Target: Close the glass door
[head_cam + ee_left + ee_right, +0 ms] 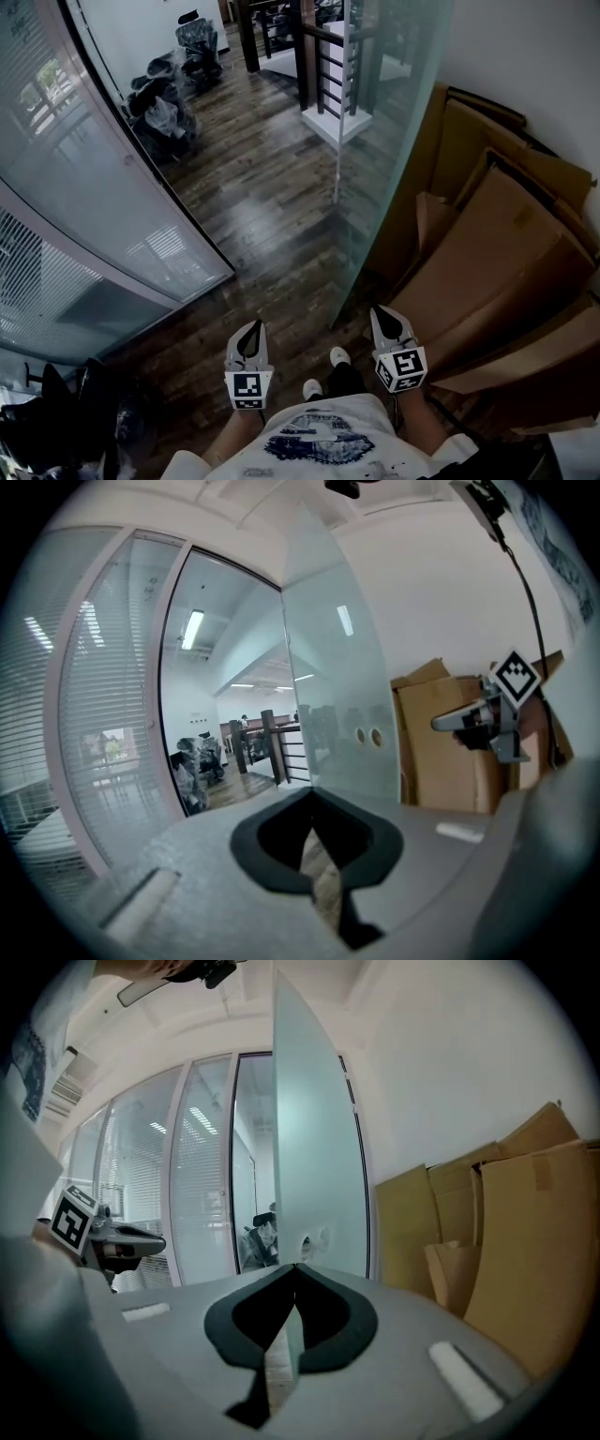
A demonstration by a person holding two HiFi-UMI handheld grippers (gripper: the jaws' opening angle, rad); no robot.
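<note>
The frosted glass door (384, 159) stands swung open, nearly edge-on ahead of me, with its free edge reaching the floor just in front of my right side. Two small holes (367, 735) show in the pane at handle height. My left gripper (253, 326) hangs left of the door's edge, jaws together and empty. My right gripper (384, 314) sits close to the door's lower edge, on the side of the cardboard, also shut with nothing in it. In the right gripper view the door (314, 1166) rises straight ahead of the closed tips (296, 1267). Neither gripper touches the glass.
Large flattened cardboard boxes (506, 253) lean against the wall on the right, behind the door. A glass partition with blinds (84, 187) runs along the left. Plastic-wrapped office chairs (164, 108) and a dark stair railing (323, 66) stand farther off on the wooden floor (253, 197).
</note>
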